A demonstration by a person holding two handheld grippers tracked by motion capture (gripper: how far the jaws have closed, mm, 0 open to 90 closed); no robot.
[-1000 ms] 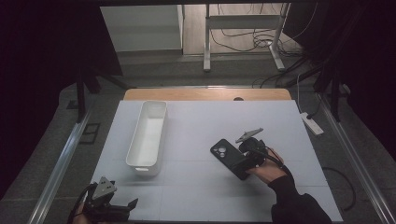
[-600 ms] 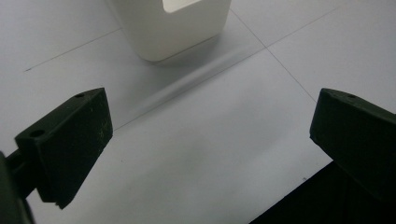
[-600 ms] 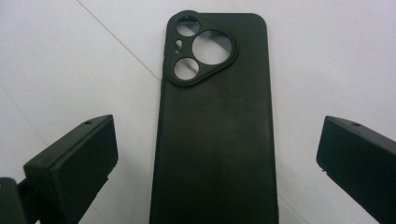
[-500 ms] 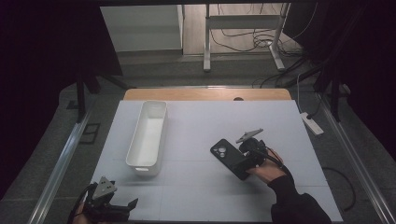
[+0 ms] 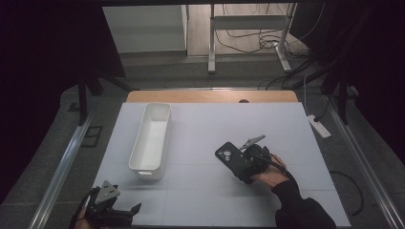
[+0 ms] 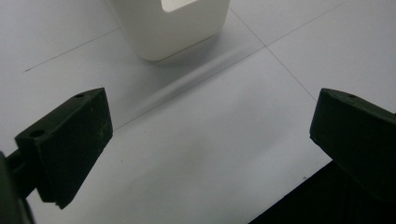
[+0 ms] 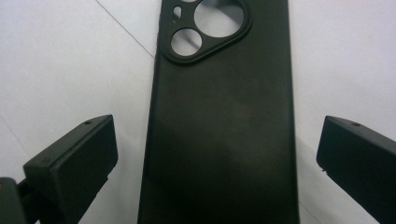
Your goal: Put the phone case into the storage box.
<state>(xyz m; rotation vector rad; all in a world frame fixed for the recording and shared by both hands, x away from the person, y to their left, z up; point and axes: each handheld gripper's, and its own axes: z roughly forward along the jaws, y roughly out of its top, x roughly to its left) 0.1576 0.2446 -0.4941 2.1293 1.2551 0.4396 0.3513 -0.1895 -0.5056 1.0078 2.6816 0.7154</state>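
White bin (image 5: 152,138): oblong, open-topped, nothing visible inside; stands at 10 o'clock from table centre.
Phone case (image 5: 230,158): black, camera cut-outs up, flat on the table at 4 o'clock from centre, between the jaws of the right gripper (image 7: 217,154), which stand wide apart and clear of its edges.
Left gripper (image 6: 210,135): at the 7 o'clock corner, jaws spread, nothing between them.
Table (image 5: 200,124): pale, faint grid lines.
Room: dark; cables (image 5: 248,38) on the floor at 12 o'clock.
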